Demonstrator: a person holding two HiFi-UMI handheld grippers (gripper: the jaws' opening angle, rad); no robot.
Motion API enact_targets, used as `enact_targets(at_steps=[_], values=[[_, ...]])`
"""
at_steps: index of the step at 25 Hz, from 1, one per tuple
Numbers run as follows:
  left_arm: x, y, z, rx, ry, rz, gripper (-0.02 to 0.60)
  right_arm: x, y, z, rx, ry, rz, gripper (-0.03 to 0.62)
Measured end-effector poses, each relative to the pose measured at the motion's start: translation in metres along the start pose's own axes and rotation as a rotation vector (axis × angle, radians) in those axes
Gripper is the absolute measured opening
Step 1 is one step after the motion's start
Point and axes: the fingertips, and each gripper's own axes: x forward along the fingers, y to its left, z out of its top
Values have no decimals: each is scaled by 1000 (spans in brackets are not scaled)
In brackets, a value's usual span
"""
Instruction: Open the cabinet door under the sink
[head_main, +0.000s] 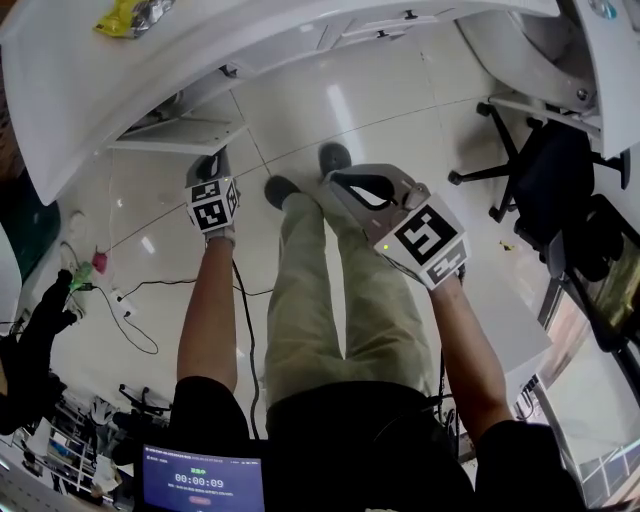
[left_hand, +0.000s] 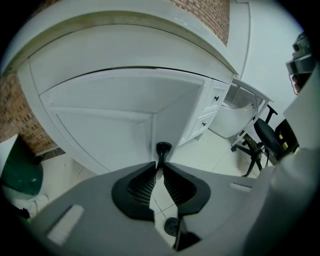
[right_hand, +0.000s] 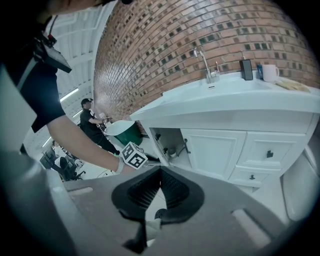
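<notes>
Your left claw (left_hand: 161, 166) is clamped on the neck of the black knob (left_hand: 163, 148). That knob sits by the free edge of the cabinet door (left_hand: 105, 115), beneath the counter (left_hand: 125, 35). Expect a stiff, light panel that swings easily on its hinges. The knob looks small and smooth, so grip behind its head or it may slip. The door stands upright with its long axis vertical and its face swung out from the cabinet front, and the knob points straight at you. Over on the right, your right claw (right_hand: 160, 172) has its jaws together on nothing, facing the open compartment (right_hand: 169, 144).
</notes>
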Motion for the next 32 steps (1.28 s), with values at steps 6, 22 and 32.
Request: enact_targets(at_steps=[6,22,32], values=[[-23,12,-34,-19,19,10,61,5,15,-5,-6,15,9,-11],[-87,92,-124,-159,73,171,46,38,60,3,-43,30,66,-11],[-113,144,-155,-153,104,202,44,49,79,1,-70,55,78,-11]])
